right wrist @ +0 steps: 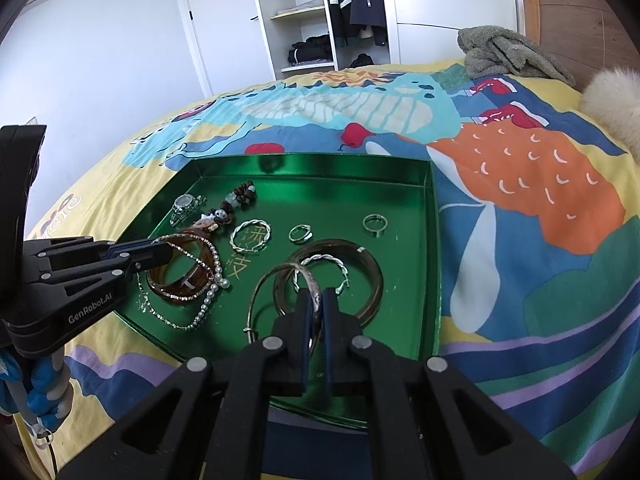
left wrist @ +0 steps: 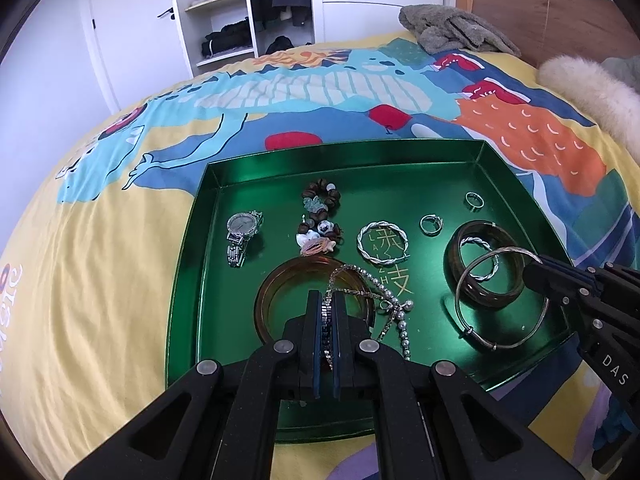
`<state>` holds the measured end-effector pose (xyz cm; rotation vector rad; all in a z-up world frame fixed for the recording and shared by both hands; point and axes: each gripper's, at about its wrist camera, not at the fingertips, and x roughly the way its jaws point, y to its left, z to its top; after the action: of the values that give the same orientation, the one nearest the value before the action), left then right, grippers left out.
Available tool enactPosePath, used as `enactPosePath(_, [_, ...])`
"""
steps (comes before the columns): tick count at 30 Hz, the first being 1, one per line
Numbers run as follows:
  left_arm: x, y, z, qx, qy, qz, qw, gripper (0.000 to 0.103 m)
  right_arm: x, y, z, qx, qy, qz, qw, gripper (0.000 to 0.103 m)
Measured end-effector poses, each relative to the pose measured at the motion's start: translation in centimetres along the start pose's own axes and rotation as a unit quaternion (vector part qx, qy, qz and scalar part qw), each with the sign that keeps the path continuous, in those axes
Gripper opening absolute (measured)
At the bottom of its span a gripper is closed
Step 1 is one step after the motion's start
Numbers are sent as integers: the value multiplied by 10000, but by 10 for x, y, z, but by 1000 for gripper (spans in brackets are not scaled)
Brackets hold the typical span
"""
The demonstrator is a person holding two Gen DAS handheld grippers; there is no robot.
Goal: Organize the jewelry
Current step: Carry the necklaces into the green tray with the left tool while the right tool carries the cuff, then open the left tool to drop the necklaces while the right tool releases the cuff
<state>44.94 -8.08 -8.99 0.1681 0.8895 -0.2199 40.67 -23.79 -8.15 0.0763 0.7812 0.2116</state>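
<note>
- A bed [left wrist: 100,280] with a bright cartoon-print cover
- A grey towel [left wrist: 456,30] near the wooden headboard [left wrist: 540,12]
- A fluffy cream cushion [right wrist: 612,100]
- An open wardrobe [right wrist: 304,12] — jackets hanging inside

Support: bed [left wrist: 100,280], covered by a yellow bedspread with a bright cartoon print; fills most of both views.
Centre, lower half: green metal tray [left wrist: 344,152] lying flat on the bedspread, shallow upright rim, gold characters on its floor.
Upper right, left wrist view: grey-green fuzzy cloth [left wrist: 456,32] bunched on the bedspread near the wooden headboard [left wrist: 540,12].
Right edge: cream furry cushion [left wrist: 592,92] on the bedspread, partly cut off by the frame.
</note>
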Motion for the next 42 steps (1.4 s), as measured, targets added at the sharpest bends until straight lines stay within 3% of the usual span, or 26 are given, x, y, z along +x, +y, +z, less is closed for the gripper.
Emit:
enactPosePath(34, [13,22,-12,-477,259,-164,9984,5,12,-9,-5,142,182,-93,9997,6])
enactPosePath(38, [8,27,-11,-572,221,-234,9978,12,10,-10,-4,133,183,-133,9997,7])
enactPosePath(42, [-1,32,-9,-615,154,-242,9977,25,2,-10,0,140,127,-159,9997,16])
